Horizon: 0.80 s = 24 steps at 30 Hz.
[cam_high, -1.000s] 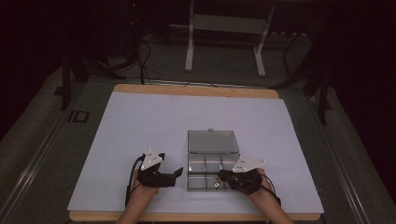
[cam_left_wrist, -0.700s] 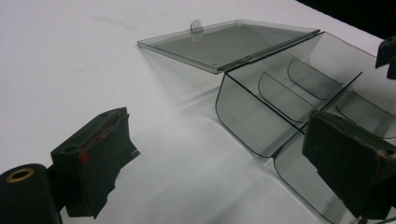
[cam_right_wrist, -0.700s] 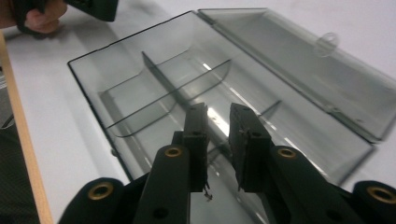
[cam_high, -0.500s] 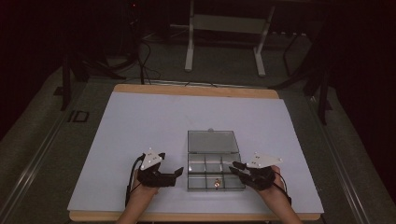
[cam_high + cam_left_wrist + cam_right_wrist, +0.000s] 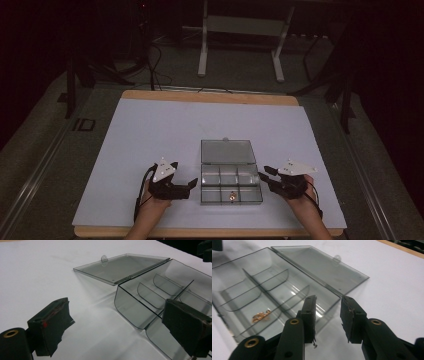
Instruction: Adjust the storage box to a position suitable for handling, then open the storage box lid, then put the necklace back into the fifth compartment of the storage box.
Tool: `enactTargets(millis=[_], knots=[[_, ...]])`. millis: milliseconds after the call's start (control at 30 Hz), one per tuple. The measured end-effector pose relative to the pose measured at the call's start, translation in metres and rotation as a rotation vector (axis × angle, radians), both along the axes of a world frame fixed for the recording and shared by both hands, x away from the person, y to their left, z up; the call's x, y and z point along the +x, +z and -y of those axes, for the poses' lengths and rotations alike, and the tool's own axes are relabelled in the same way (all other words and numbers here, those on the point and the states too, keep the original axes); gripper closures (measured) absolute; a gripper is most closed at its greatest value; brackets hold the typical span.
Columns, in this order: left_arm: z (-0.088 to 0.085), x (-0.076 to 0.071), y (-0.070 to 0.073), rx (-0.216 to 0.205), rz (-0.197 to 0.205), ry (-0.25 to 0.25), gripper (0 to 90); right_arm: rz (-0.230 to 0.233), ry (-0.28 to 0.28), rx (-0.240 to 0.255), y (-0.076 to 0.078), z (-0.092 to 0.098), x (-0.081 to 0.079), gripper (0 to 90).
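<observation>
Left side first: we note the left gripper resting on the white table just left of the clear compartment box, jaws spread wide and holding nothing. In the left gripper view its right pad overlaps the box's near-left corner; whether it touches the wall we cannot tell.

Centre: the box lies near the table's near edge, long axis running left to right, between the two grippers. Its lid is folded flat onto the table on the far side, hinge along the box's far wall. Six compartments in two rows. A small gold-coloured item, possibly a chain or clasp, sits in the near middle compartment.

Right side: the right gripper points left at the box's right wall, jaws parted a little, empty, tips just beside the wall's far end.

We judge both grippers about equally near the gold item; it lies inward and nearward from the right tips.
</observation>
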<state>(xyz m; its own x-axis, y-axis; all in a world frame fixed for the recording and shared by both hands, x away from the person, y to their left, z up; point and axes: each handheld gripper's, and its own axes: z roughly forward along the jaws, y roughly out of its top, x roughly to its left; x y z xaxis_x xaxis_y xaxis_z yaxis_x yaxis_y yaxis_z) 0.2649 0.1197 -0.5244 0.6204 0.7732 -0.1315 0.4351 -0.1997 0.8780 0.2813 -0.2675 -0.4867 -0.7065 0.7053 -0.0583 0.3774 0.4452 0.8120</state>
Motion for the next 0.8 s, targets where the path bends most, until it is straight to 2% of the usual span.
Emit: enactTargets(millis=[133,300,400,500,633,800], knots=[[0.001,0.002,0.000,-0.025,-0.015,-0.021,8.8,-0.002,-0.021,0.005,-0.001,0.006,0.003,62.6],[0.005,0.006,0.007,-0.041,-0.059,-0.050,8.7,0.010,-0.052,0.014,-0.002,0.011,0.005,60.1],[0.006,0.007,0.009,-0.037,-0.060,-0.047,8.7,0.030,-0.065,0.012,-0.002,0.012,0.005,58.0],[0.006,0.011,0.014,-0.042,-0.058,-0.038,8.7,0.017,-0.069,0.035,-0.002,0.015,0.007,56.3],[0.007,0.017,0.018,-0.056,-0.063,-0.042,8.7,0.019,-0.080,0.037,-0.001,0.015,0.008,52.3],[0.014,0.022,0.023,-0.036,-0.055,-0.060,8.7,0.012,-0.076,0.043,-0.002,0.014,0.009,51.4]])
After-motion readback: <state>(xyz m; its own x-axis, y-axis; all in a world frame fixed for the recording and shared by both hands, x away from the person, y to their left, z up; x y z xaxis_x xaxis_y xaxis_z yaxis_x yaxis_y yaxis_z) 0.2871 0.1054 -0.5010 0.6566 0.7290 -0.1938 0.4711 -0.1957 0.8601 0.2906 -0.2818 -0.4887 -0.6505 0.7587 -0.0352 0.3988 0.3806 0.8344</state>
